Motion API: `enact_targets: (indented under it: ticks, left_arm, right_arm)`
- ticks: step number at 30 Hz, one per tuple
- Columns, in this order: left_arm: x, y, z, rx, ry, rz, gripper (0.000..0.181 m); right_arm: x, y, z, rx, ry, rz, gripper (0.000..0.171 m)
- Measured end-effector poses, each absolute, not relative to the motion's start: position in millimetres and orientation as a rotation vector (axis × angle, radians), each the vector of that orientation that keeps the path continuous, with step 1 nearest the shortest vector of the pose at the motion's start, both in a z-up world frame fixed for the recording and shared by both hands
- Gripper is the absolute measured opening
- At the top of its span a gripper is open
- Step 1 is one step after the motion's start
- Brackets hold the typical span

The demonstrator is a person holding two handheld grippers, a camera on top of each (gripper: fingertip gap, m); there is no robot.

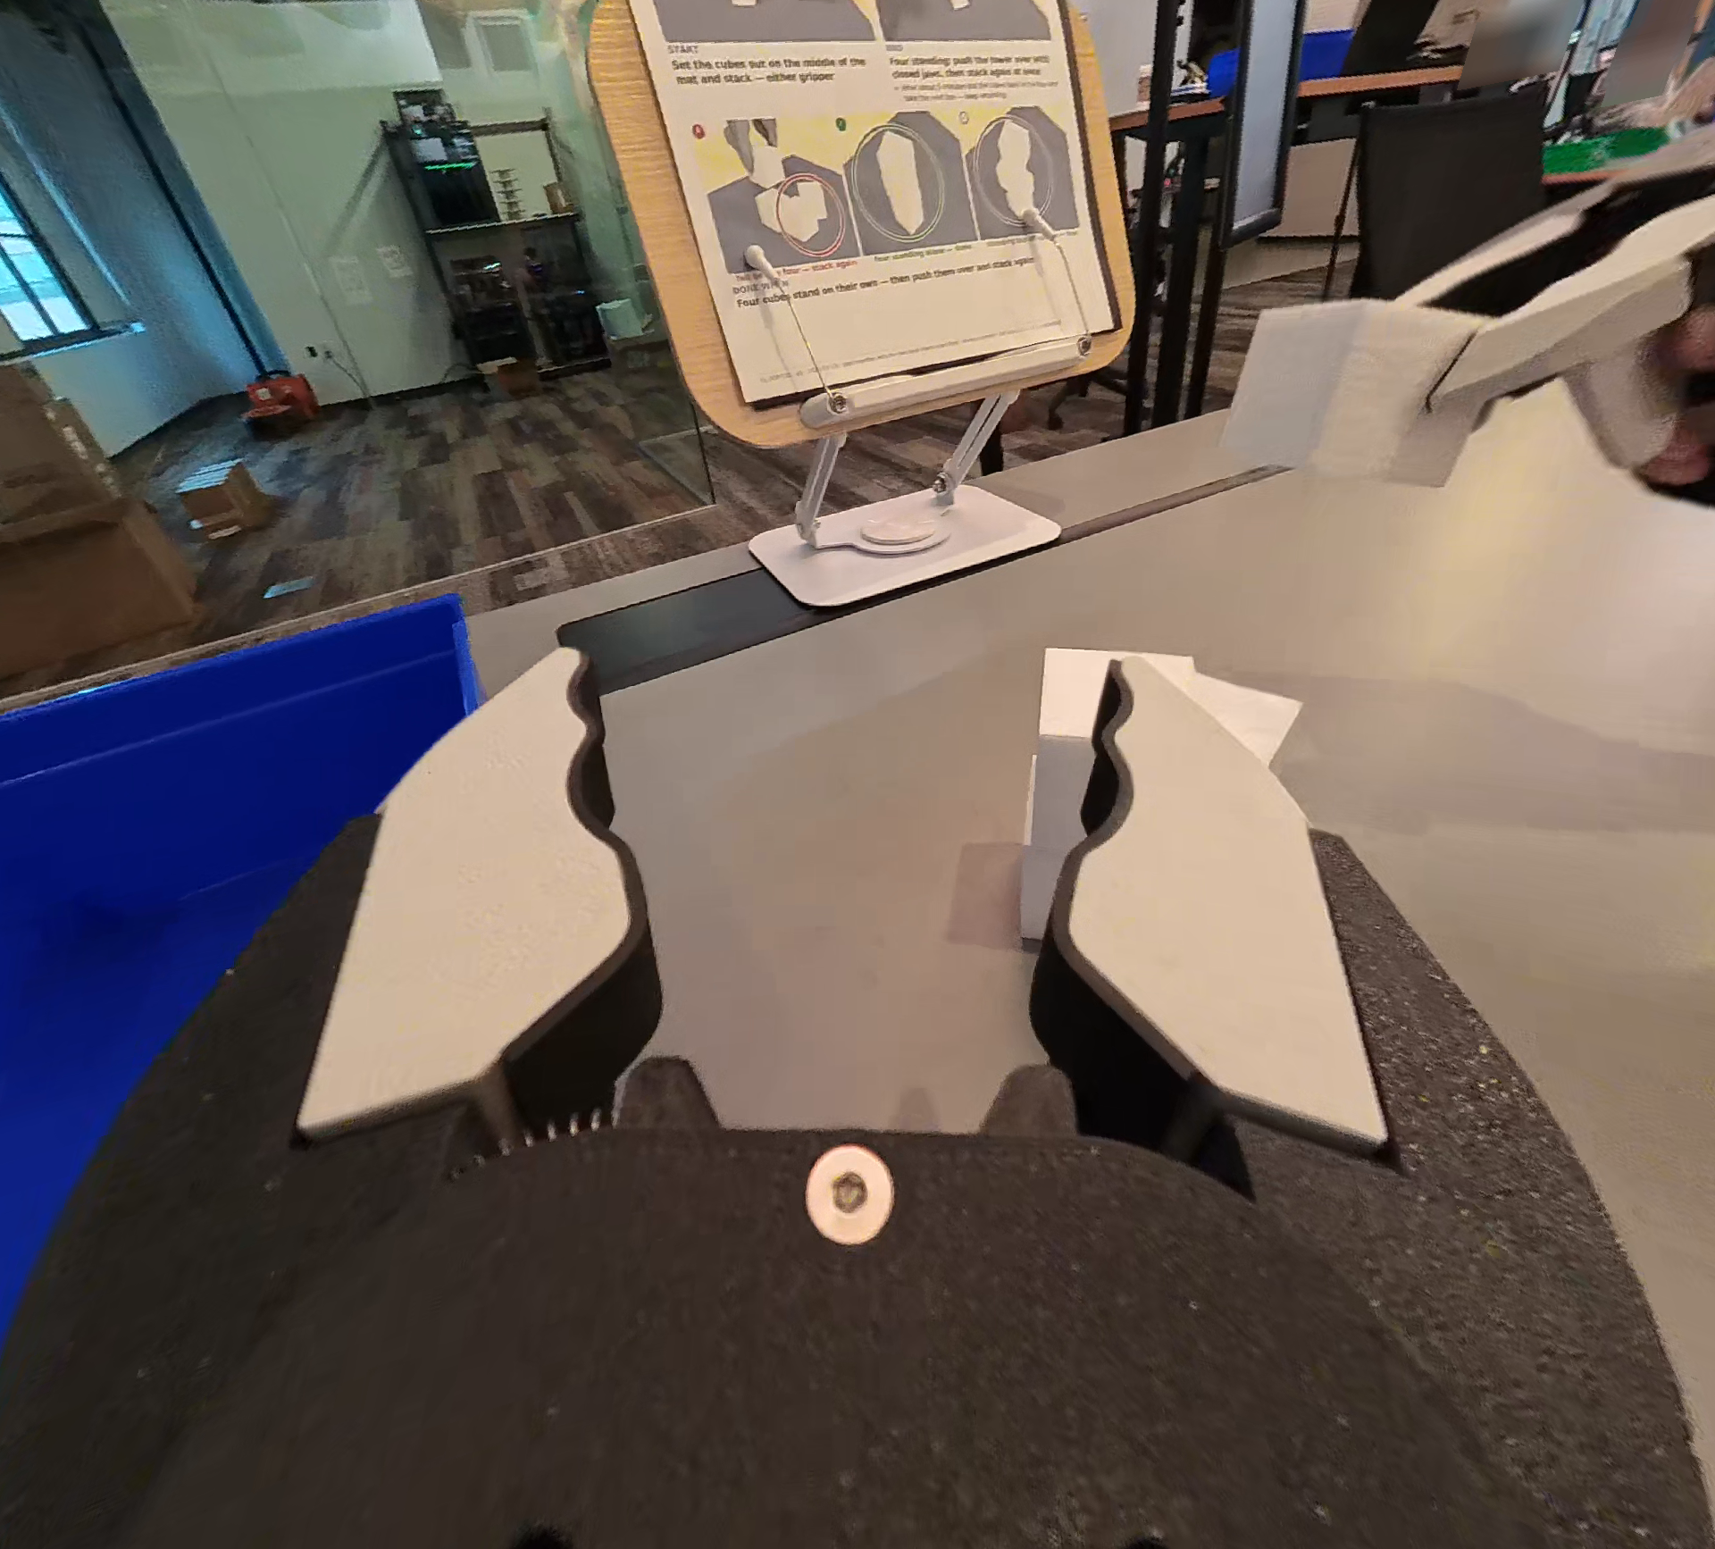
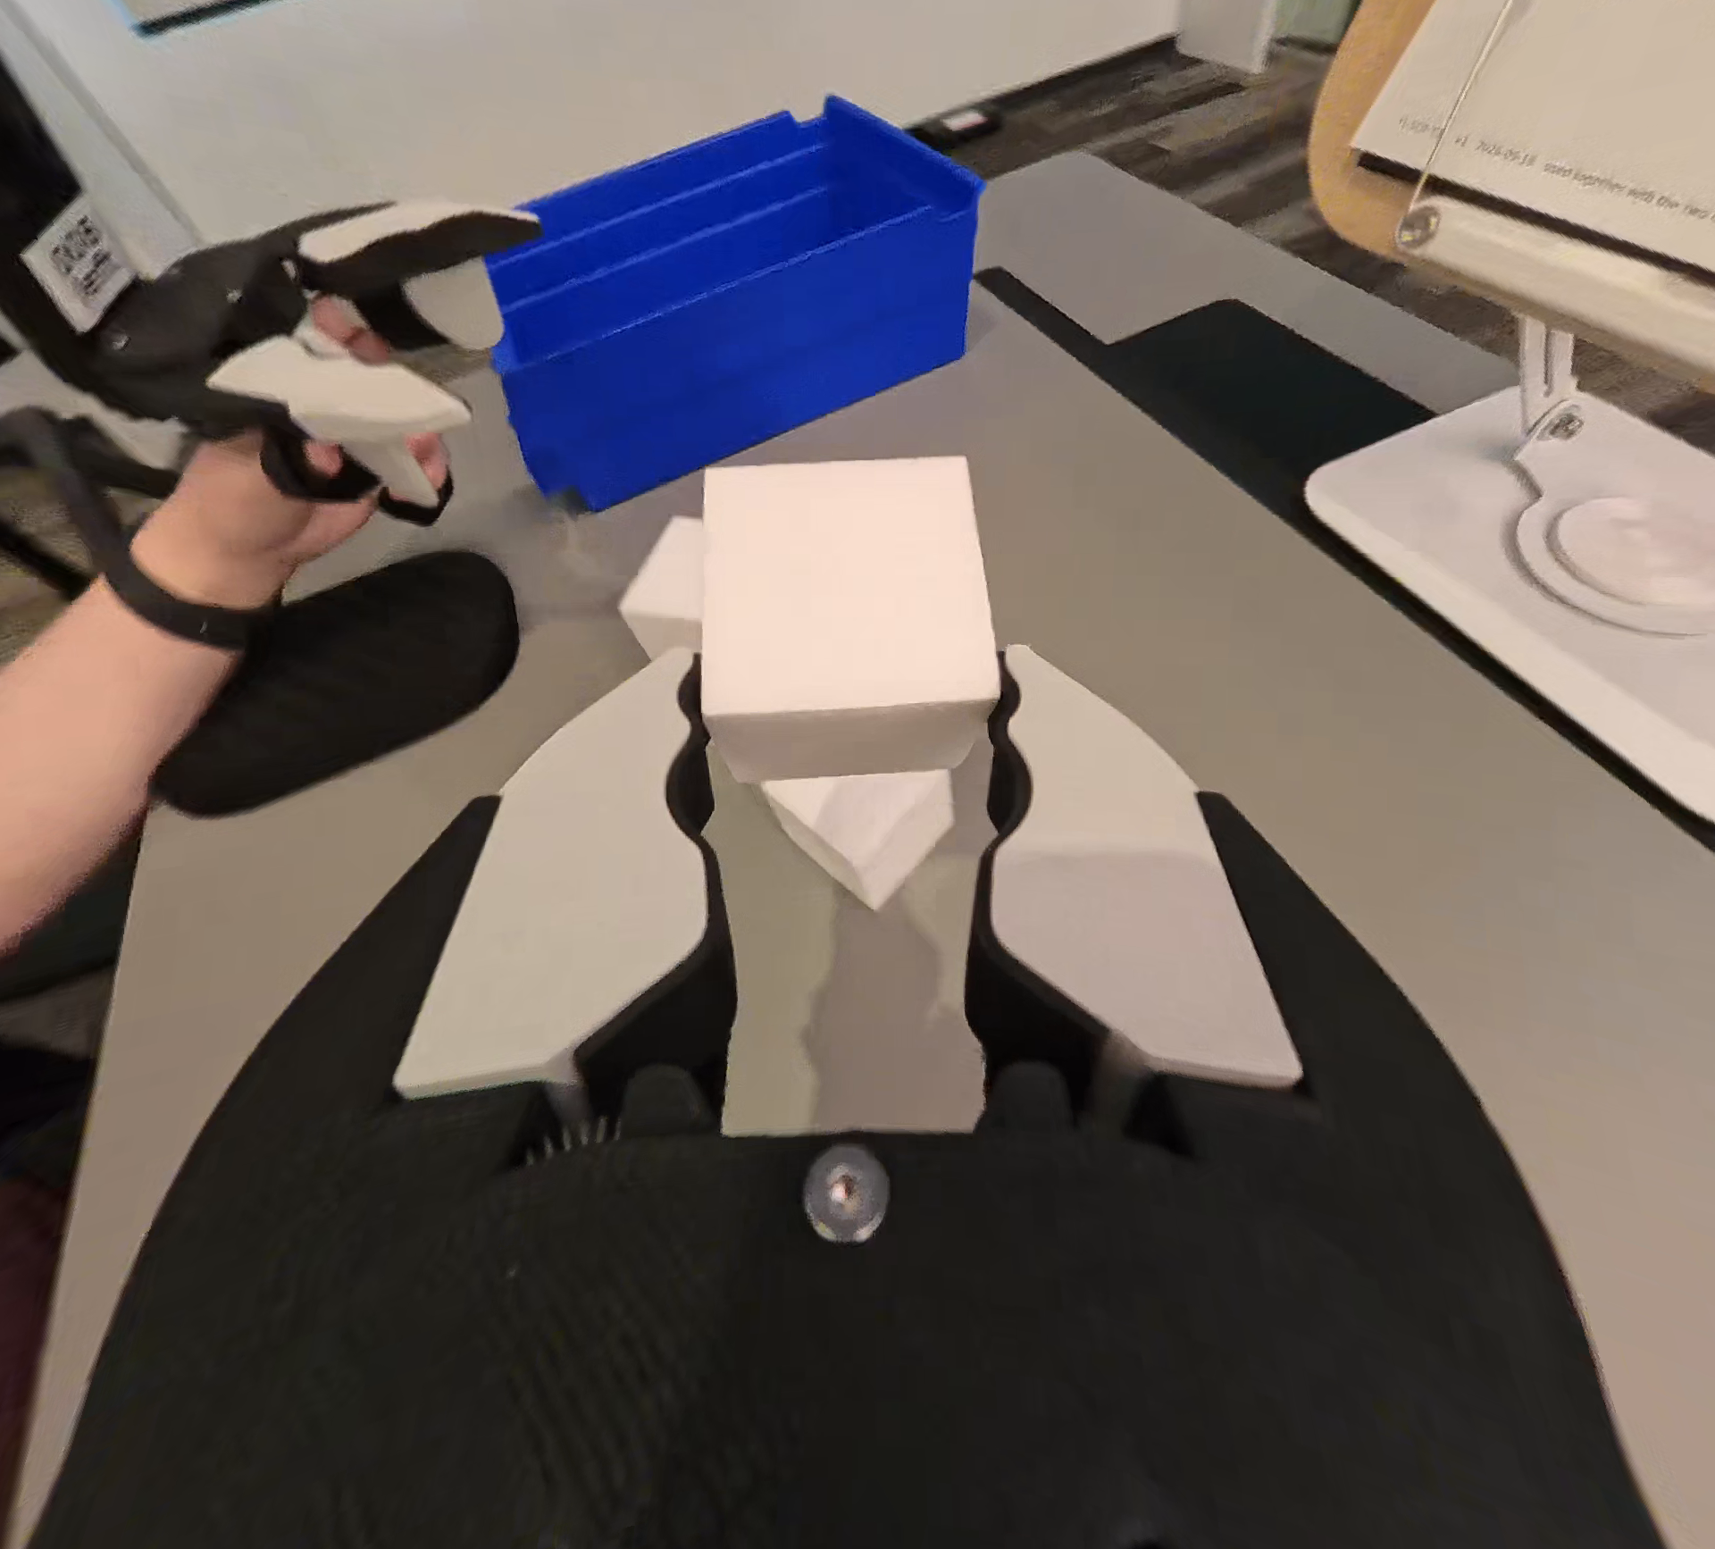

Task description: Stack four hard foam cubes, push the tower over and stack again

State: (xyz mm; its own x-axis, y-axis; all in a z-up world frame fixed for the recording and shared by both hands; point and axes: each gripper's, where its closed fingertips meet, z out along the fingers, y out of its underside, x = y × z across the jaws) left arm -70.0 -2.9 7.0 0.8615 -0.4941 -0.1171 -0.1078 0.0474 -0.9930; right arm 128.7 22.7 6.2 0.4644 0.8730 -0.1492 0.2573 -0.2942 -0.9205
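A: The right gripper (image 2: 849, 702) is clamped on a white foam cube (image 2: 840, 586), held in the air above the desk (image 2: 1206, 762).

B: And the left gripper (image 1: 849, 771)?

A: Jaws apart, empty, hovering near the blue bin (image 2: 742, 298). Other cubes (image 2: 863, 832) lie on the desk below the held one.

B: How will it handle?

A: Probably light and stiff with little give; hold opposite flat faces squarely, since a corner grip may twist it.

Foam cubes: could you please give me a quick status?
Right tongs shut on a cube, held aloft. Left tongs open, empty. Other cubes loose on the mat. Nothing in the way.
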Motion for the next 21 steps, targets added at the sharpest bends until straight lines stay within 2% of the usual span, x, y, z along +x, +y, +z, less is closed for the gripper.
enact_targets:
  ticks: [9,21]
  left_arm:
    - [-73.7,-4.7,0.8,-1.515,0.507,-0.222,0.103]
    - [-80.9,-7.0,5.0,-1.504,0.464,-0.286,0.103]
  right_arm:
    - [40.3,7.8,-12.0,-2.006,-0.844,0.601,0.059]
    - [20.5,11.2,-27.2,-2.077,-0.855,0.353,0.059]
